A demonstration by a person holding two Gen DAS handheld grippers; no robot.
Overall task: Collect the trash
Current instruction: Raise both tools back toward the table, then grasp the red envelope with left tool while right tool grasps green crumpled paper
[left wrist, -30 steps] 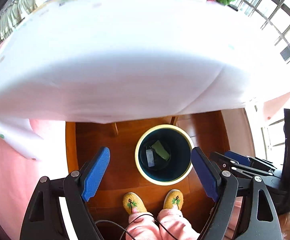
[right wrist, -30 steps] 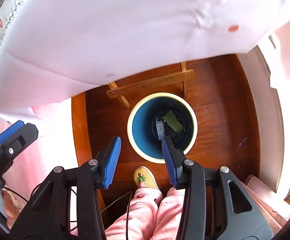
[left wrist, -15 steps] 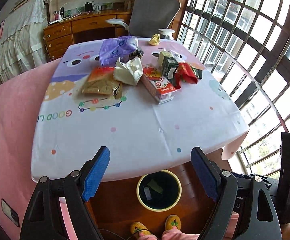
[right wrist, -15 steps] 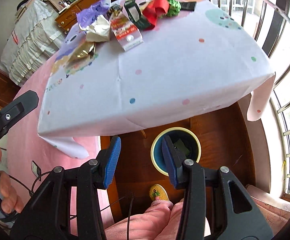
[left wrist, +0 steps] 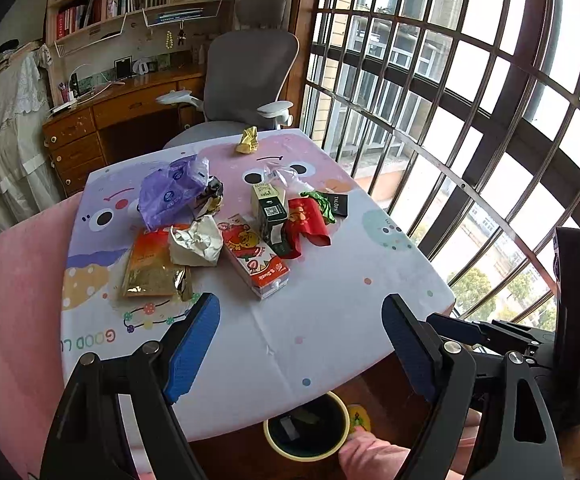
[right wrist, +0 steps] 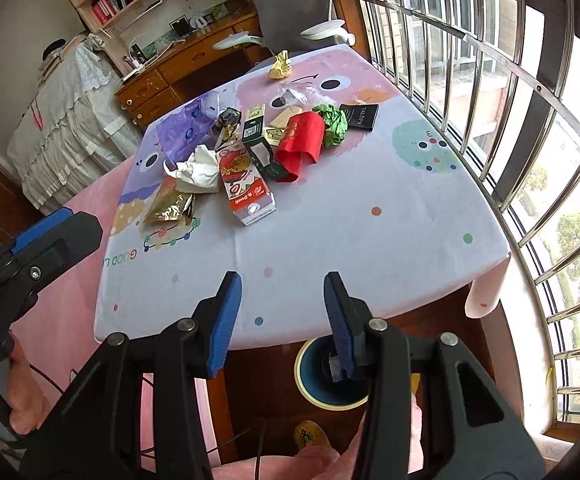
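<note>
Two pairs of blue-padded fingers were seen spread apart and empty: the left gripper wide, the right gripper narrower. Both were held above the near edge of a table draped in a white cartoon-printed cloth. Nearest the pads, mid-table, a red-and-white drink carton was lying flat, touching a crumpled white paper ball beside a gold foil snack pouch. Farther back, a dark green box, a red packet and a purple plastic bag were clustered. Below the table edge, a round blue bin with a yellow rim was standing on the wooden floor, some scraps visible inside. Judged from this, another pickup was being lined up; a forward reach to the carton would be called for.
</note>
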